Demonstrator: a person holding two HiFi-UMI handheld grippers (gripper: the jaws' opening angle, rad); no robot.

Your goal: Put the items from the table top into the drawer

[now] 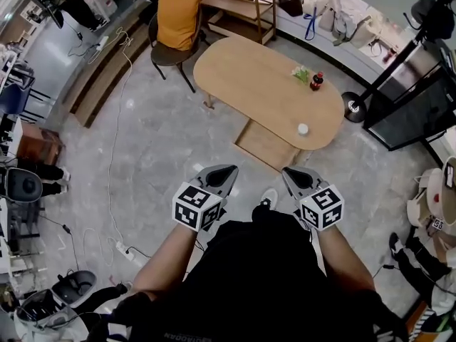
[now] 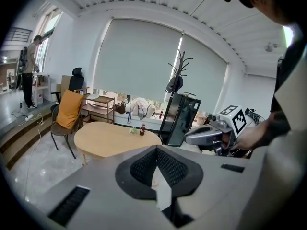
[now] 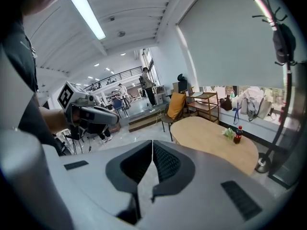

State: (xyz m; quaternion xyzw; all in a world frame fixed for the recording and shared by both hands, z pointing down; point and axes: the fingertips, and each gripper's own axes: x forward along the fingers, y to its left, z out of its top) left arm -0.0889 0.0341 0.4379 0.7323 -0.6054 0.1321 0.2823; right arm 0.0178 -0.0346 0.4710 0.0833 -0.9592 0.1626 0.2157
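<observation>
An oval wooden table (image 1: 249, 77) stands ahead of me. On it are a dark bottle with a red cap (image 1: 315, 81), a green and white item (image 1: 301, 73) and a small white object (image 1: 303, 129). A light wooden drawer (image 1: 265, 147) juts out under the table's near edge. My left gripper (image 1: 229, 170) and right gripper (image 1: 288, 172) are held side by side well short of the table, both shut and empty. The left gripper view shows its jaws (image 2: 156, 150) closed, with the table (image 2: 110, 139) and bottle (image 2: 142, 130) far off. In the right gripper view the jaws (image 3: 152, 143) meet too.
A chair with an orange cushion (image 1: 177, 18) and a wooden shelf unit (image 1: 242, 6) stand behind the table. A coat stand's base (image 1: 353, 106) and a black cabinet (image 1: 410, 109) are to its right. Cables and a power strip (image 1: 127, 251) lie on the floor at left.
</observation>
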